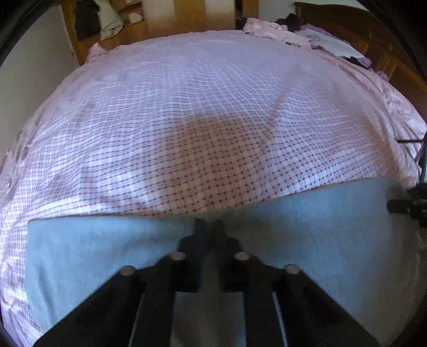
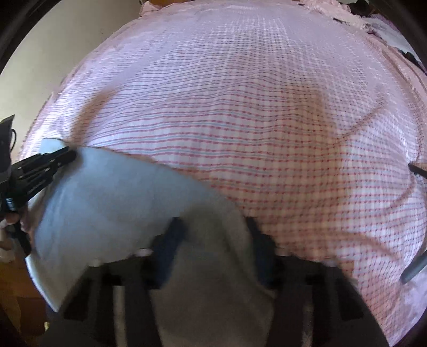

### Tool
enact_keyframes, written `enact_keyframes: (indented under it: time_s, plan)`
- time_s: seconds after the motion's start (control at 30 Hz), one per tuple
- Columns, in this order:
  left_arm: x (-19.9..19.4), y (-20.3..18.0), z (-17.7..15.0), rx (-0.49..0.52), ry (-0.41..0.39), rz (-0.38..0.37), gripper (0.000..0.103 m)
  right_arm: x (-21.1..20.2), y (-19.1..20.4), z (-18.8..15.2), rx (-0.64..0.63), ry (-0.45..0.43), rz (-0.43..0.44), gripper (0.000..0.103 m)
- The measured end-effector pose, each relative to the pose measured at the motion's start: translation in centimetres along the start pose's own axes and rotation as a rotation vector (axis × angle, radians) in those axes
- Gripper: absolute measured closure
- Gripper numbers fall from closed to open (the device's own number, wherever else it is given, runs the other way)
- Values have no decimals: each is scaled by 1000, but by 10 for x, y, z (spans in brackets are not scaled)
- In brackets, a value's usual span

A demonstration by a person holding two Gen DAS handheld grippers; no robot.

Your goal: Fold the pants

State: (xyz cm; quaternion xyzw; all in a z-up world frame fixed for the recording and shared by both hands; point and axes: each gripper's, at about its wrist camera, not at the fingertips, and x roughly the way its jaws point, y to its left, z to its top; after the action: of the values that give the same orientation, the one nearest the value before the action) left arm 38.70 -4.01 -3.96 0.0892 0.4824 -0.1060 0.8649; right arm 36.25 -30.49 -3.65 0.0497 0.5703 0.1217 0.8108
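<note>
place: home bedroom | evidence: bed [image 1: 213, 93] with checked sheet; wooden headboard [image 1: 347, 24]; wooden shelves [image 1: 128, 24]

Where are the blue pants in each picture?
Left wrist view: the pants fill the bottom of the picture, under the left gripper.
Right wrist view: the pants lie at lower left, with the right gripper on them.
Shared landmark: the checked sheet behind the pants in both views.

No lettering, label, brand mark or number can be read anywhere in either wrist view; motion blur and the fisheye lens leave all surfaces without legible signs.
</note>
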Motion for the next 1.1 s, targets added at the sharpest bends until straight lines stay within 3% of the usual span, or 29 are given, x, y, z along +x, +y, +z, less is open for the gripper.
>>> enact_keyframes:
  time_s: [0.07,0.17,0.37,0.6,0.87,1.1]
  plan:
    - [-13,3,-4,-42,-3,-24,101,-3,4,-1,4,-1,16,97]
    - [-40,4,-8,-70,-64,-48,101,-14,11,-5,9,-26,38,100]
    - [-104,2,-20,-92,-136,-75,101,-51,28,-18,-20,-89,79,101]
    - [-173,-15,-66,-75,-218,-98,101,-99,37,-56,-106,-141,78,101]
    - [-218,-23,-124,-73,-215,-118,101,-126,55,-119,-228,-137,17,102]
    - [-219,-16,-180,-133,-161,-137,101,-115,59,-170,-234,-93,-21,102]
